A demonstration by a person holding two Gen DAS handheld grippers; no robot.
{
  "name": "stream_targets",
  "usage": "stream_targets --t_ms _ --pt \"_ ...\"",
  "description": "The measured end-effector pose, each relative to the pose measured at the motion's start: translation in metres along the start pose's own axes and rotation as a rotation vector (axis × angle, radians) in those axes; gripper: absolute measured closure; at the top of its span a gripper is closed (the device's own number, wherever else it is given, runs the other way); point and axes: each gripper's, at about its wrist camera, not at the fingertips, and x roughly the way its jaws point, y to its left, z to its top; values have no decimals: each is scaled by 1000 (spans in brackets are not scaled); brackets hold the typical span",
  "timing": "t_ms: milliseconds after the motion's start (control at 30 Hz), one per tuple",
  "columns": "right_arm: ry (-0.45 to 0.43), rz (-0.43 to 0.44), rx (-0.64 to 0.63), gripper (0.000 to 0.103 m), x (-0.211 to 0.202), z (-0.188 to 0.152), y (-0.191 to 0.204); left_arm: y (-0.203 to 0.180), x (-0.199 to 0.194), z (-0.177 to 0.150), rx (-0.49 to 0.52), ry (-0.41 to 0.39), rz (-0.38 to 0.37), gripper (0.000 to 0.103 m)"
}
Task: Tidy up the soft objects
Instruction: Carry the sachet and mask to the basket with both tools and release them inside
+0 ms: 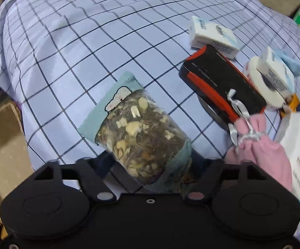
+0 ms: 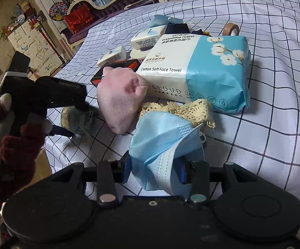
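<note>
Checked bedsheet [image 1: 87,41]; herb pouch [image 1: 141,132] lengthwise from claw [image 1: 150,166].

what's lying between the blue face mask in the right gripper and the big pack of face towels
A cream crocheted lace piece lies between the face mask and the face towel pack, seen in the right wrist view.

Orange-and-black case [image 1: 218,83] sits right of centre on the checked sheet [image 1: 87,41], tape roll [image 2: 230,29] stands upper right, red-cushioned sofa [image 2: 100,6] upper left
</note>
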Motion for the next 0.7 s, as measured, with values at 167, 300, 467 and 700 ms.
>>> stream_targets --t_ms 167,300,467,700 --pt "-6 -12 -16 61 0 0 3 4 -8 -6 16 24 -30 52" --pt "-28 -16 -37 62 -4 -2 6 17 -16 -18 27 31 -39 53" --pt "-80 -7 -92 62 -15 -7 15 35 -35 -33 22 31 -46 53" --pt "-97 -39 -152 63 -16 -10 26 75 -63 -56 11 -33 21 53"
